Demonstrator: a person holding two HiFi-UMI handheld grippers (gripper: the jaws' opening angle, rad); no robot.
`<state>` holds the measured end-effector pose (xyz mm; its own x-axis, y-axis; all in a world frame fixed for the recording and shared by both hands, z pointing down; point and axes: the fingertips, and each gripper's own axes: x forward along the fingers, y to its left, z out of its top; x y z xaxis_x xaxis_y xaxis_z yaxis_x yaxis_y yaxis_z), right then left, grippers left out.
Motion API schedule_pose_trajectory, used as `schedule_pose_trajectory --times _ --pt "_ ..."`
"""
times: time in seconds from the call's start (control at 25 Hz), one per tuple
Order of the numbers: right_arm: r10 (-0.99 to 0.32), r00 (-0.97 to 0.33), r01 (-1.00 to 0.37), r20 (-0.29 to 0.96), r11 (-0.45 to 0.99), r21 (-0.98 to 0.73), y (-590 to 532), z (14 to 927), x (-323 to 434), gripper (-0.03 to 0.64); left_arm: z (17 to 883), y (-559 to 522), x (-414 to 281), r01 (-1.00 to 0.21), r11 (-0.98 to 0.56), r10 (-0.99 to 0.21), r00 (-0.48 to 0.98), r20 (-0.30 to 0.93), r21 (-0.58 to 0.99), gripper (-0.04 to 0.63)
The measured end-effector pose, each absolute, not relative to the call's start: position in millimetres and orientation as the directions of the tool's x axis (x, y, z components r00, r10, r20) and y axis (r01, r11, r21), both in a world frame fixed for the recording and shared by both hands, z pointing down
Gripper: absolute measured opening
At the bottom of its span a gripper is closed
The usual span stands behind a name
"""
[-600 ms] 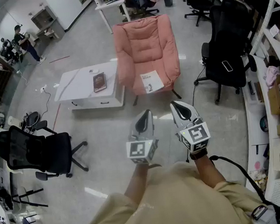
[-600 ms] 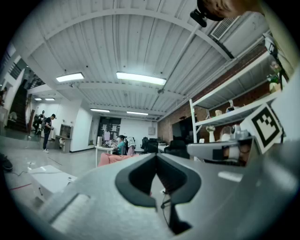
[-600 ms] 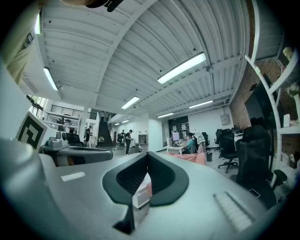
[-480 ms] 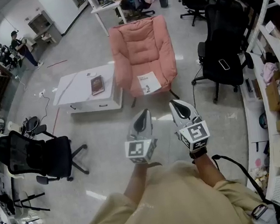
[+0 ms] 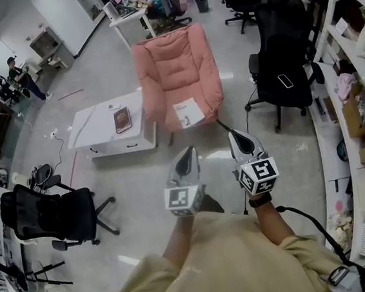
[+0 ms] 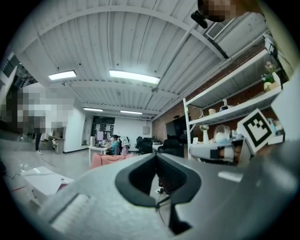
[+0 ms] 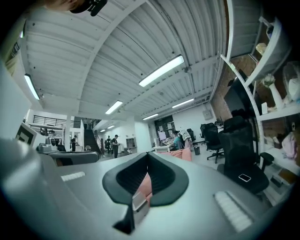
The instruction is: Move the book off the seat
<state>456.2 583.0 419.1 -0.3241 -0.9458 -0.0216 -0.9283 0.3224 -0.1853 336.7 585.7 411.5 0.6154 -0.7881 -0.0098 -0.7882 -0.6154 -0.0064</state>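
The book (image 5: 188, 112) lies flat, pale cover up, at the front edge of the seat of the pink armchair (image 5: 173, 59). Nothing rests on it. A low white table (image 5: 94, 137) stands just left of the armchair and bears a darker book (image 5: 122, 119). A black office chair (image 5: 283, 54) stands to the right.

I hold my left gripper (image 5: 186, 154) and right gripper (image 5: 239, 137) level and side by side over bare floor, well apart from the armchair. Both are clenched, jaws together, with nothing between them.

Step in hand, by my judgement: approach. No grasp has begun.

Next move, by my judgement:
1. Close the distance to the armchair.
2. Part the jaws of one gripper.
3. Bring it in low and level to the book's near edge, one jaw above and one below.
4. Clamp, then lift clear of the cushion.

The cushion looks soft and may yield under the lower jaw. The table is the nearest free surface for set-down.
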Motion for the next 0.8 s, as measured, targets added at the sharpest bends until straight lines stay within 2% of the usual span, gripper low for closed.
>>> schedule_pose_trajectory --times 0.32,0.8 --pt "-0.934 -0.352 -0.922 0.054 0.337 -0.188 543.1 446.7 453.5 0.006 435.7 537.4 344.6 -0.790 -0.611 -0.790 0.612 0.035 0.042 0.003" --pt "-0.906 -0.391 -0.916 0.162 0.365 -0.168 423.3 463.3 437.5 0.006 452.1 405.1 339.7 -0.773 -0.626 -0.773 0.632 0.050 0.097 0.003"
